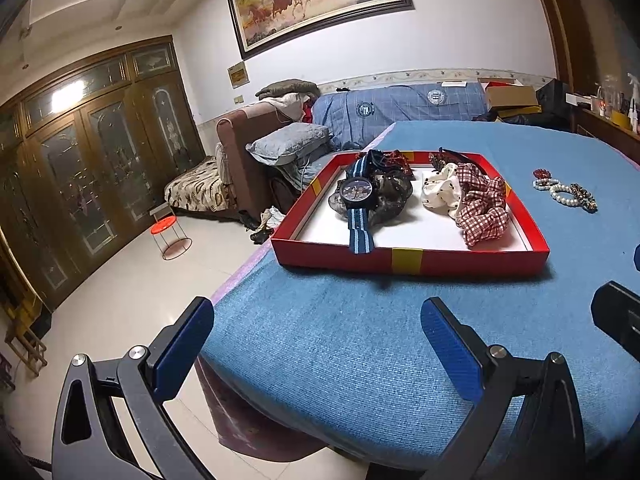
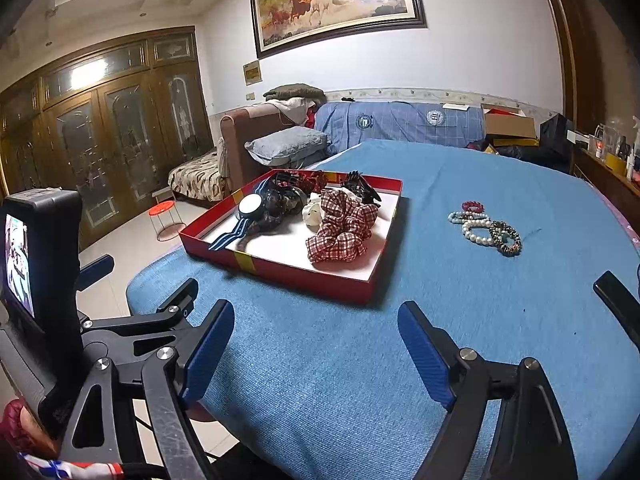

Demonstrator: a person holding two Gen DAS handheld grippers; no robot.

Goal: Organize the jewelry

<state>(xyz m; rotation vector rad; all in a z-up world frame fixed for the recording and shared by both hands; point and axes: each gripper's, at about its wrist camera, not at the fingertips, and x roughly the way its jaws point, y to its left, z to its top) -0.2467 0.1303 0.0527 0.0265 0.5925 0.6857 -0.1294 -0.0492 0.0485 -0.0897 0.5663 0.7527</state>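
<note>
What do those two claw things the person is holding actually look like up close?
Both the left gripper and the right gripper have black metal linkage arms joined by silver round bolts. The fingers are flat paddles faced with ribbed blue pads. The right view also shows the left tool's black body with a small lit screen, and a red sleeve beneath.

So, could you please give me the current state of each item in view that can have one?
left tool: open, empty
right tool: open, empty
red tray: uncovered, partly filled
watch: unfastened, strap over tray's rim
checked scrunchie: inside tray
bead bracelets: clustered on the cloth, outside tray
</note>
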